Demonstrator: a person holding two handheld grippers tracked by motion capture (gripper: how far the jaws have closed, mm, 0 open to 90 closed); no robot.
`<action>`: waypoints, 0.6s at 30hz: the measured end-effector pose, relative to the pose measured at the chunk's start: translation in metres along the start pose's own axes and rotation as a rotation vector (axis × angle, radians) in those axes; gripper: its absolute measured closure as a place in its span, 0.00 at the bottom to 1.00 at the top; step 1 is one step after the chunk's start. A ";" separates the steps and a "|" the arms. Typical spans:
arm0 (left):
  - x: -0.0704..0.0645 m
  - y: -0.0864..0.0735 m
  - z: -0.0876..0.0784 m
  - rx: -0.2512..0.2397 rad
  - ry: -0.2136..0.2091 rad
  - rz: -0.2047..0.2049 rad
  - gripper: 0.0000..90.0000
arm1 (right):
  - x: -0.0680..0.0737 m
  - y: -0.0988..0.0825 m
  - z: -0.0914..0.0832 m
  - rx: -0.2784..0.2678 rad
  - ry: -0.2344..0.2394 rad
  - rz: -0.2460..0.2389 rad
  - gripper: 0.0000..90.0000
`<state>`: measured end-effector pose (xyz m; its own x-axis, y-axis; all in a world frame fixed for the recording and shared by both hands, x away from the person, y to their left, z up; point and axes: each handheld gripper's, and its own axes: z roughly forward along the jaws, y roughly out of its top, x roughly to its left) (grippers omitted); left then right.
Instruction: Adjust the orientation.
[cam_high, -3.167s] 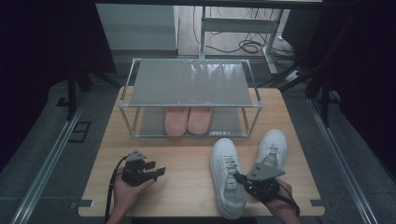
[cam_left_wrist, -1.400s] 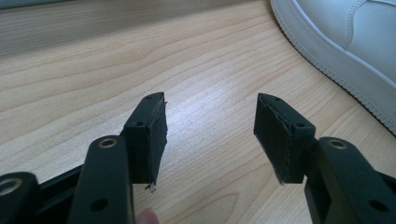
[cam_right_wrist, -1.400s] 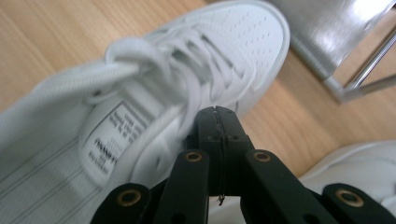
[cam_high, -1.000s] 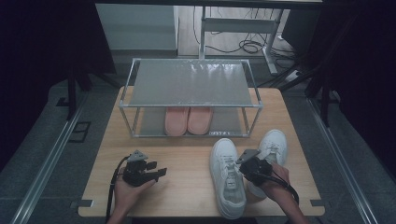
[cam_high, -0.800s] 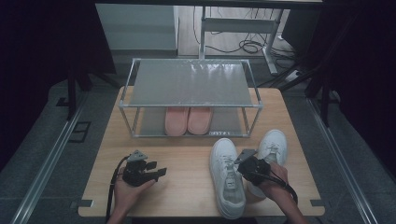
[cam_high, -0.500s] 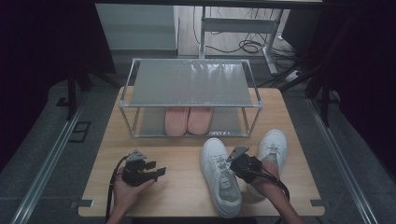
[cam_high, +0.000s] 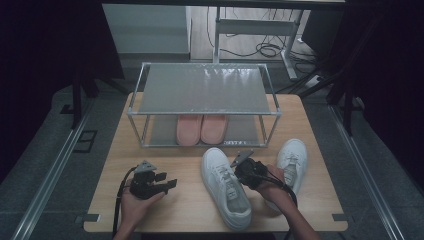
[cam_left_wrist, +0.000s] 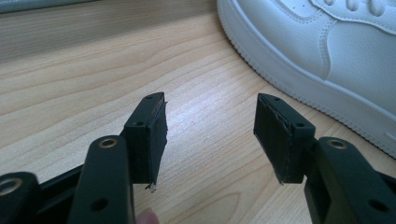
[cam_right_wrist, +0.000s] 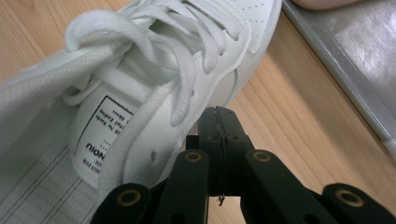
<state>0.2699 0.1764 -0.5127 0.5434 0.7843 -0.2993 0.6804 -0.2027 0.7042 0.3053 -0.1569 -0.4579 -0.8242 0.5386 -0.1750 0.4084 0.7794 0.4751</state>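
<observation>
Left tongs (cam_high: 172, 183) rest level, jaws apart; right tongs (cam_right_wrist: 219, 122) angled down, jaws together.

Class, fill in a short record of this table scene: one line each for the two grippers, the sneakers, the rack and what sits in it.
left gripper: open, nothing between jaws, resting on table
right gripper: shut, pressed against side of near sneaker
far sneaker: beside right hand
rack: behind sneakers
pink slippers: lower shelf, side by side

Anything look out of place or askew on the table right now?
The two white sneakers are not lined up as a pair: the left sneaker sits angled, toe toward the rack, while the right sneaker lies apart at a different slant. The shut right gripper is against the left sneaker's side.
</observation>
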 end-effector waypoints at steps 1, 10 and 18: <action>0.000 0.000 0.000 -0.001 0.000 0.000 0.49 | 0.000 0.001 0.001 -0.004 0.003 0.000 1.00; 0.001 0.000 0.000 0.002 0.003 -0.003 0.49 | -0.004 -0.005 0.003 -0.057 0.034 0.038 1.00; 0.001 0.000 -0.002 -0.005 0.001 -0.005 0.49 | -0.009 -0.016 -0.022 -0.183 0.037 0.096 1.00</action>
<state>0.2696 0.1784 -0.5119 0.5394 0.7860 -0.3022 0.6806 -0.1956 0.7061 0.2979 -0.1810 -0.4447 -0.8001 0.5930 -0.0906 0.4108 0.6516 0.6377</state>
